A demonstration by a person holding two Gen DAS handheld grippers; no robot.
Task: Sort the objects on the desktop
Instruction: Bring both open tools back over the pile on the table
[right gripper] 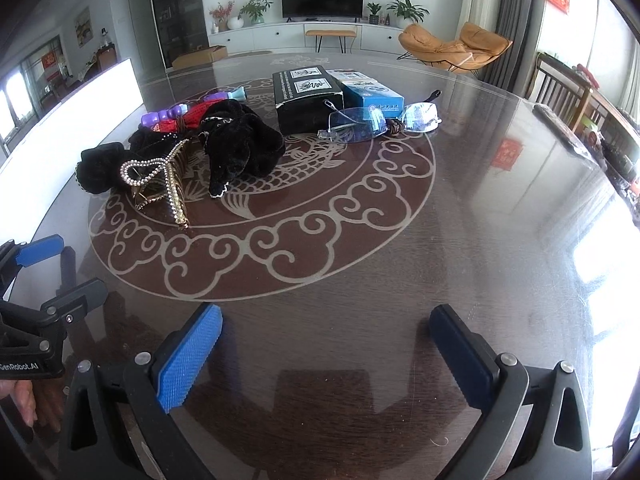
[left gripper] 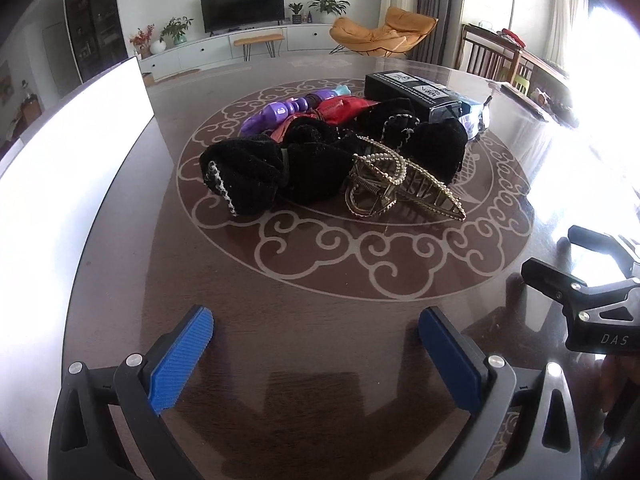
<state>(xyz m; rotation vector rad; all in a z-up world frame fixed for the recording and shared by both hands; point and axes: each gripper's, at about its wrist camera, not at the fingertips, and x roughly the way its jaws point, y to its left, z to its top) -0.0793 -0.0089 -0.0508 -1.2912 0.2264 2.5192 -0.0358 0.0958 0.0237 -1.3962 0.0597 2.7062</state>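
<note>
A pile lies in the middle of the round dark table [left gripper: 320,360]: black velvet scrunchies [left gripper: 256,176] [right gripper: 240,148], a gold hair claw with pearls [left gripper: 400,188] [right gripper: 160,184], a purple toy [left gripper: 280,112] [right gripper: 164,116] and a red item [left gripper: 340,108]. Behind them stand a black box [right gripper: 308,96] [left gripper: 416,88] and a blue box [right gripper: 376,94], with rimless glasses [right gripper: 360,122] in front. My left gripper [left gripper: 316,320] [right gripper: 60,272] hangs open over bare table short of the pile. My right gripper [right gripper: 326,316] [left gripper: 564,254] is open too, with nothing between its blue pads [right gripper: 192,352].
A bright white panel [left gripper: 72,140] [right gripper: 80,96] runs along the table's left edge. Wooden chairs [right gripper: 560,84] stand at the right. A person's hand [right gripper: 24,400] shows at the lower left of the right wrist view. Bare table lies between grippers and pile.
</note>
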